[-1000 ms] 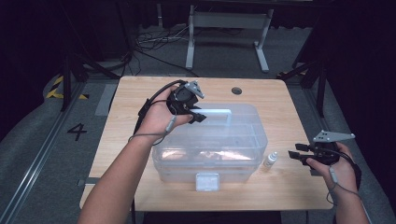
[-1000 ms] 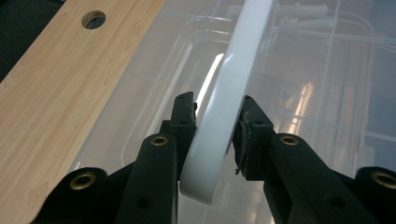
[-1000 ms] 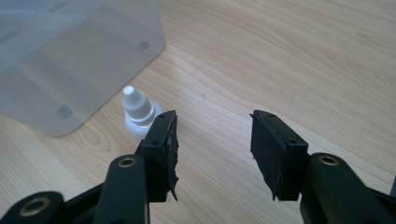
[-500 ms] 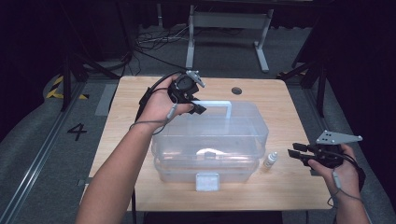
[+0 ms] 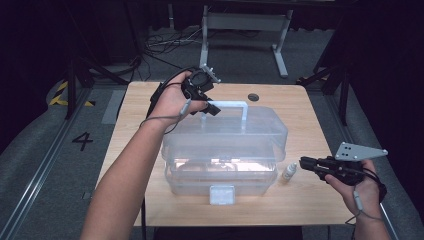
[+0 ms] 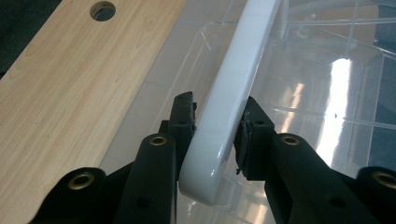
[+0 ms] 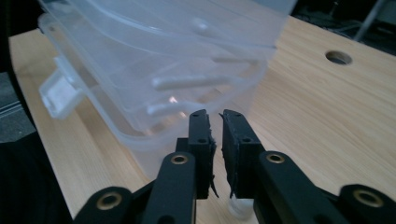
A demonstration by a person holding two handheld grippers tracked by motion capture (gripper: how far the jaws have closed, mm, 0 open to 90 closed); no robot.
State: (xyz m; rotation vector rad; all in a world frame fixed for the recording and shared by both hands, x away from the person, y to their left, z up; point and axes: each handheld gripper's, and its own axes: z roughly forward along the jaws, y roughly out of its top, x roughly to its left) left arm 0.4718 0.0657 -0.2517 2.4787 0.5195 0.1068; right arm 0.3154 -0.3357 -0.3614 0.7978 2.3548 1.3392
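1. Clamping the white handle [image 6: 224,116] of the clear box [image 5: 225,145], the left gripper [image 5: 206,102] is pressing one finger on each side of it.
2. Nearly meeting with nothing between them, the right gripper [image 7: 215,135] fingers have just been closing.
3. Sitting on the counter [image 5: 300,200], a small bottle [image 5: 289,171] is standing just ahead of those fingers, beside the box.

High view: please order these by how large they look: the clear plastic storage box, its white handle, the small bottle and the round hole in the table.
1. Clear plastic storage box
2. White handle
3. Small bottle
4. Round hole, close to the bottle; unsure.
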